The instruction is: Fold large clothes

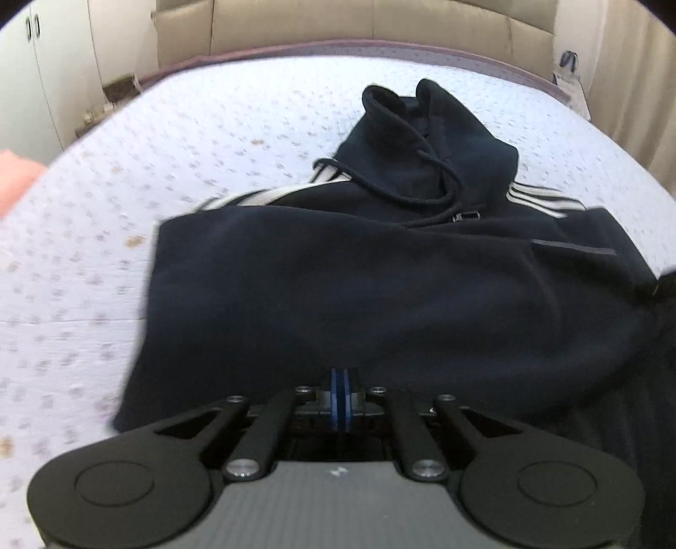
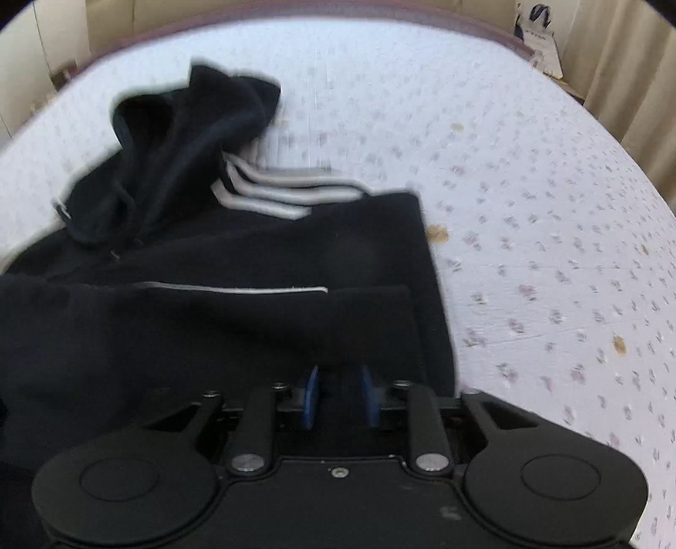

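A dark navy hoodie (image 1: 359, 287) with white sleeve stripes lies partly folded on the bed; its hood points to the far side. My left gripper (image 1: 340, 380) has its blue pads pressed together on the hoodie's near hem. In the right wrist view the hoodie (image 2: 211, 321) fills the left half. My right gripper (image 2: 340, 380) has its blue pads a small gap apart with dark hoodie fabric between them at the near right hem.
The bed (image 1: 126, 177) has a pale lilac flowered sheet and a beige padded headboard (image 1: 359, 25) behind. A white paper bag (image 1: 570, 80) stands at the far right. White cupboards (image 1: 38, 63) are at the far left. A pink cloth (image 1: 17, 177) lies at the left edge.
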Tool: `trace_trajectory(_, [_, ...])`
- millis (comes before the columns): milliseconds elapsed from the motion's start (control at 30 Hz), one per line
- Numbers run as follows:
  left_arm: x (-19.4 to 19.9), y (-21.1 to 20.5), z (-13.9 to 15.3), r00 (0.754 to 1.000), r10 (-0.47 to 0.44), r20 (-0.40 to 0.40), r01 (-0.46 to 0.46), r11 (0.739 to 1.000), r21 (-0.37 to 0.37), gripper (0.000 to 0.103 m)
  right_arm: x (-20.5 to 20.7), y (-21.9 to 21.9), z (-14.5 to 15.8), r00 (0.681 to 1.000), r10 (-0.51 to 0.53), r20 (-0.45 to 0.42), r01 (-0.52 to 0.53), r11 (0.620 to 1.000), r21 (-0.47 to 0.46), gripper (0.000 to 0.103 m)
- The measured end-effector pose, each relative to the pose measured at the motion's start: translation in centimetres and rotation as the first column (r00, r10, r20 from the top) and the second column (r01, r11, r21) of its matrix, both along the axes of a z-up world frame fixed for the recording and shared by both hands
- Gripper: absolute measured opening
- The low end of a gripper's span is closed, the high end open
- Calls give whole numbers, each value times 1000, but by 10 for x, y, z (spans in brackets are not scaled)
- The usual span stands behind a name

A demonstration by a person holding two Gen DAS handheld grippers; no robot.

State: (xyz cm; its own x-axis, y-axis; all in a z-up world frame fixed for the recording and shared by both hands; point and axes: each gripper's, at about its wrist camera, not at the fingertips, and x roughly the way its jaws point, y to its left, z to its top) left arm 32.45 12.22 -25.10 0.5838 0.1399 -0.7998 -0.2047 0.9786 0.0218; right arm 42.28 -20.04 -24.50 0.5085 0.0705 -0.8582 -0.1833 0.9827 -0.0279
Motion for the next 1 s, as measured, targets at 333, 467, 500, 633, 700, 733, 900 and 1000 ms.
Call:
trace_trajectory(333, [-60,4,-4,994,-21,-105,25,999,38,12,-56,-3,-47,985,82,-149,-102,986,-129,55])
trace_trajectory(467, [-54,10,26,992,-125,-32,125,992,0,12,-40,-10,-30,975,46,-219,-69,993,-99,52])
trace_trajectory(500, [-51,15,40,989,-150,13,150,988,-29,12,-39,-12,-17,980,47,-191,-65,994,-89,52])
trace_trajectory(633, [-7,28,80,969,-213,125,217,976,-16,14,-20,-7,27,996,85,-31,-86,996,-35,53])
trace_trajectory(700, [31,33,89,961,-223,166,226,974,1,17,0,4,43,992,104,75,-106,994,18,53])
trace_trajectory(733, [55,34,92,956,-227,185,229,973,10,18,10,12,46,986,116,122,-121,992,34,53])
trace_trajectory(900, [171,38,83,958,-174,228,179,984,-3,60,73,61,42,947,125,295,-171,976,133,55])
trace_trajectory(1000, [229,47,72,964,-111,243,122,992,-32,84,112,93,29,938,113,327,-177,969,174,60])
